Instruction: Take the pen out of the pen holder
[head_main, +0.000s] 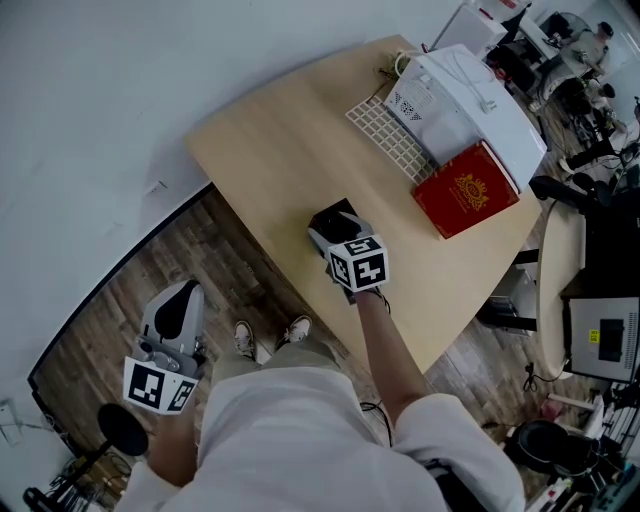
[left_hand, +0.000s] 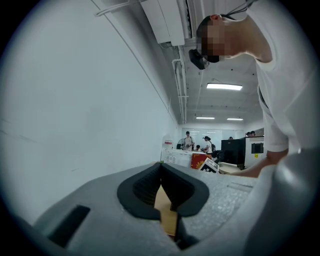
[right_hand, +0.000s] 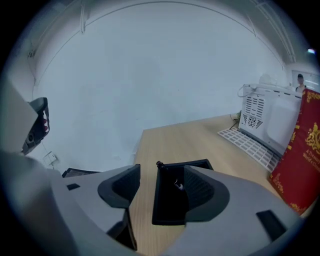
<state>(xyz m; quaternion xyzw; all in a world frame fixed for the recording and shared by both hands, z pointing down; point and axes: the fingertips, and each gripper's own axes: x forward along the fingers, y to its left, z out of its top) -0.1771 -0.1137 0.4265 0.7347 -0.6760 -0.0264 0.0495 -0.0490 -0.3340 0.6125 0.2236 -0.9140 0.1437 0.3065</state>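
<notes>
**Right tongs poised over the pen holder, pen not yet gripped**

The black square plastic pen holder (right_hand: 168, 206) stands upright near the person's edge of the pale wooden bench (right_hand: 190, 142). The slim dark pen (right_hand: 159, 165) is in it, leaning into its far left corner with only the tip showing above the rim. A small silvery glint deeper inside may be a clip or a second pen; I cannot tell which.

The right tongs (right_hand: 162, 176) are angled down at the pen holder with their jaws apart and nothing pressed between the pads. The left jaw sits outside the pen holder's left wall and the right jaw overlaps its right side. That leaves the pen's tip in the gap between them. This looks like lining up for a pinch, with the opening wide enough to clear the rim before closing on the shaft.

The left tongs (left_hand: 161, 169) are well away from the pen holder, off the bench edge and above the wood-plank floor (head_main: 200, 270). Their pad tips meet and hold nothing. They are probably parked there because one hand is enough for the lift.

Beyond the pen holder, towards the far end of the bench, lie a red hardcover book (head_main: 466, 190), a white boxy appliance (head_main: 468, 98) and a white grid rack (head_main: 388, 135). All are well clear of the approach.

The pen holder is light and unsecured, so a pull off the vertical could tip it.
</notes>
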